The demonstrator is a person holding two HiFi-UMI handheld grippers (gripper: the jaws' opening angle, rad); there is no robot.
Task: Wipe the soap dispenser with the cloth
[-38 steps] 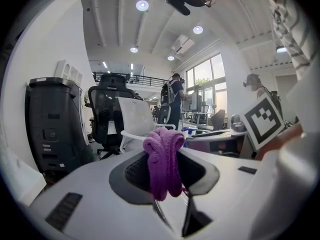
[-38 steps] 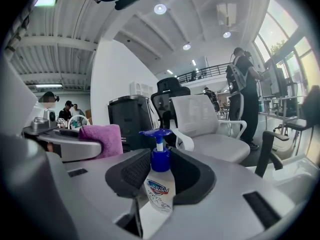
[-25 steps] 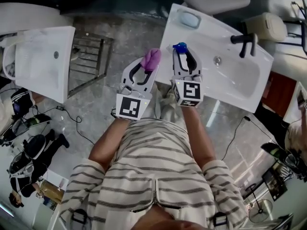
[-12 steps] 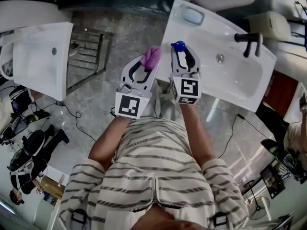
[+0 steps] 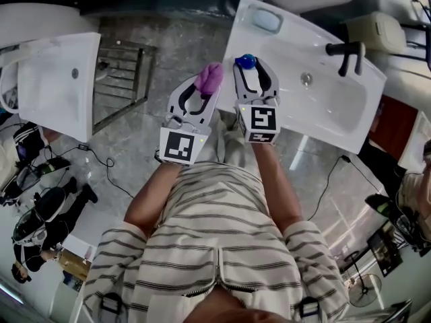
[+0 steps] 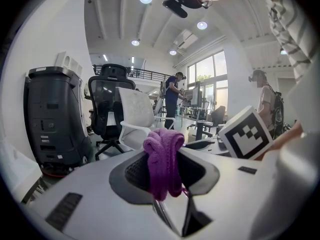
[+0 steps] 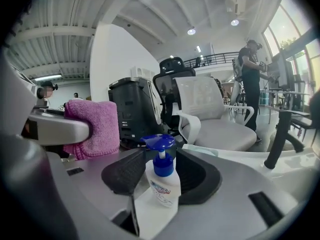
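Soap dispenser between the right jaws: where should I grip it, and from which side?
Take the soap dispenser by its white body, below the blue pump, level from where the right gripper is. It stands upright; the body is broad, the pump neck thin. The gripper's jaws have just been opening, the bottle between them.

The cloth (image 6: pixel 162 156) is purple, soft, looped fabric, matt and nubbly. The left gripper (image 6: pixel 164 171) has a smooth, matt grey plastic shell and dark, finely ribbed pads (image 6: pixel 137 173). The soap dispenser (image 7: pixel 163 183) is glossy whitish plastic with a shiny blue plastic pump and a printed label. The basin (image 5: pixel 330 106) is smooth, glossy white. Its tap (image 5: pixel 345 54) is matt black. The floor (image 5: pixel 175 52) looks like mottled grey polished stone. The person's shirt (image 5: pixel 222 247) is striped cloth.
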